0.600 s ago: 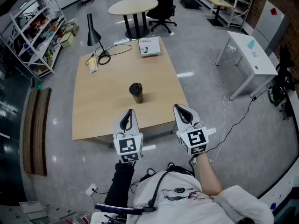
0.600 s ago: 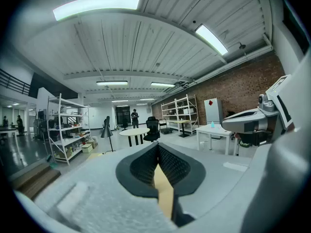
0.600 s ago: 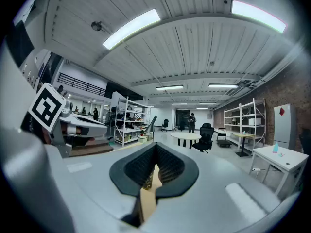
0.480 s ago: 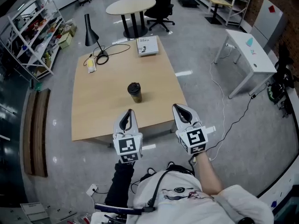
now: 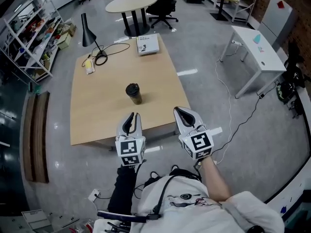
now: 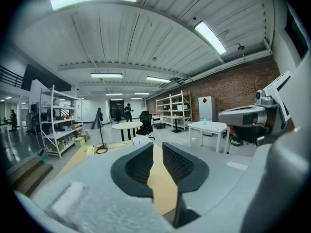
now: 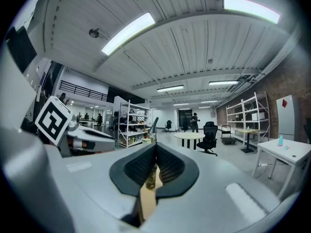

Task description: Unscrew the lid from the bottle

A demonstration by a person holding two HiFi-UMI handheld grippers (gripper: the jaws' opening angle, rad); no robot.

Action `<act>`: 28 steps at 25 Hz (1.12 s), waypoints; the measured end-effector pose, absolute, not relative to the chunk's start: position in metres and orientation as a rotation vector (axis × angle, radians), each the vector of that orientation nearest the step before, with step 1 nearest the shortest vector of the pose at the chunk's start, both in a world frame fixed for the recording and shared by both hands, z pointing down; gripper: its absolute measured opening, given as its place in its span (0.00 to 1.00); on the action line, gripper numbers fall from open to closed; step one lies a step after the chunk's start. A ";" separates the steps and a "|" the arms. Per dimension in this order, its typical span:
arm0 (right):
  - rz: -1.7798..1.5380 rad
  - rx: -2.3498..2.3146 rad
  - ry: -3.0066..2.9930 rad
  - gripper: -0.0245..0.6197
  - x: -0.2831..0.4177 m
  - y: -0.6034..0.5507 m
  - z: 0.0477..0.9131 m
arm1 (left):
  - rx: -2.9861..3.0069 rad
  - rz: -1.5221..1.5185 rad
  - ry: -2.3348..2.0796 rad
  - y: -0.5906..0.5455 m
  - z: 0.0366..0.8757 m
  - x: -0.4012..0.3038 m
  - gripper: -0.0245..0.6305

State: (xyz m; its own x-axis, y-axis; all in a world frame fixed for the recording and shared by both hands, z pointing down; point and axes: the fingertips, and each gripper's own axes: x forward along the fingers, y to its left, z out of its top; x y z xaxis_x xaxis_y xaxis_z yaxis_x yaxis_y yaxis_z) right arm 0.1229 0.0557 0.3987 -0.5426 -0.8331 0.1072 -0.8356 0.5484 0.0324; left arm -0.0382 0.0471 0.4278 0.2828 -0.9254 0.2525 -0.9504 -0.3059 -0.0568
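A dark bottle [image 5: 134,93] with a black lid stands upright near the middle of the light wooden table [image 5: 97,115]. Both grippers hover side by side over the table's near edge, well short of the bottle and pointing toward it. My left gripper [image 5: 131,116] is shut with nothing between its pads [image 6: 141,164]. My right gripper [image 5: 179,111] is also shut and empty. In the right gripper view the distant bottle [image 7: 152,177] shows through the slit below the closed jaws. The left gripper view shows only a strip of the table [image 6: 160,188], no bottle.
At the table's far end stand a black desk lamp [image 5: 87,25] with its cable, a small yellow item [image 5: 89,67] and a book [image 5: 147,43]. A round table [image 5: 131,3] and an office chair lie beyond, a white desk [image 5: 257,47] at the right, shelves [image 5: 34,33] at the left.
The head view has shifted a little, so the table and bottle sit slightly up and left in the picture. Both grippers keep their places at the near edge with jaws unchanged.
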 end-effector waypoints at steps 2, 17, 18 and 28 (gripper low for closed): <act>0.048 1.436 -2.682 0.05 0.133 0.057 0.400 | 2.397 0.404 -1.693 0.045 0.457 -0.030 0.22; 0.177 1.335 -2.691 0.22 0.152 0.009 0.435 | 2.160 0.606 -1.672 -0.023 0.662 -0.072 0.90; 0.175 1.335 -2.678 0.22 0.150 -0.002 0.438 | 2.165 0.644 -1.671 -0.035 0.675 -0.075 0.90; 0.229 1.338 -2.518 0.21 0.106 -0.158 0.470 | 2.219 0.663 -1.558 -0.166 0.765 -0.081 0.90</act>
